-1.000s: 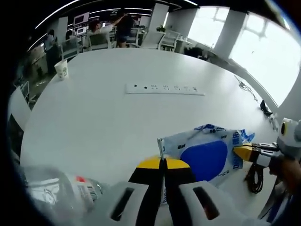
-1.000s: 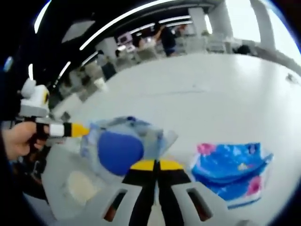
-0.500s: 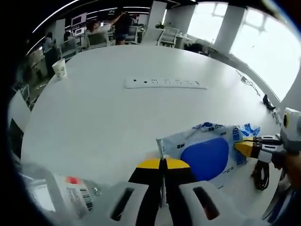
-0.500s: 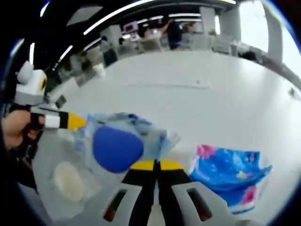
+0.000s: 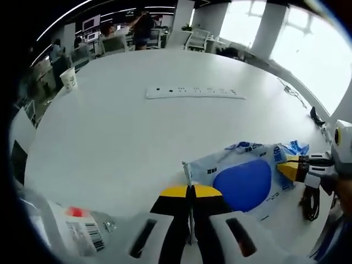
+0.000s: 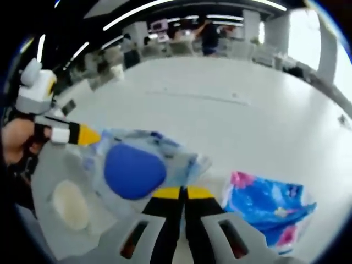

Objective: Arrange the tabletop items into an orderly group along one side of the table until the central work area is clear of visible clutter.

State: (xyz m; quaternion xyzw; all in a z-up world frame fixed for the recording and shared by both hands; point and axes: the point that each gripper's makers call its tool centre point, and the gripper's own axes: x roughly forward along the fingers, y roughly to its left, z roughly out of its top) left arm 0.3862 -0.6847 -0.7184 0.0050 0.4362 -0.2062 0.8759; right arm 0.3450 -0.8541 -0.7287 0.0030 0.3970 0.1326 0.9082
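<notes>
Gripping one wet-wipes pack point(image 5: 245, 179) from opposite ends, your left gripper point(image 5: 191, 192) and right gripper point(image 6: 179, 193) both look clamped on it above the table point(image 5: 137, 137). Pull unevenly and the soft wrapper could slip free near the blue packet point(image 6: 269, 206).

Both views sat low and close over the white bench point(image 5: 137, 137), each looking along its own fingers from opposite ends of the wipes pack point(image 5: 242, 181) point(image 6: 135, 170), which they shared, with the office beyond.
</notes>
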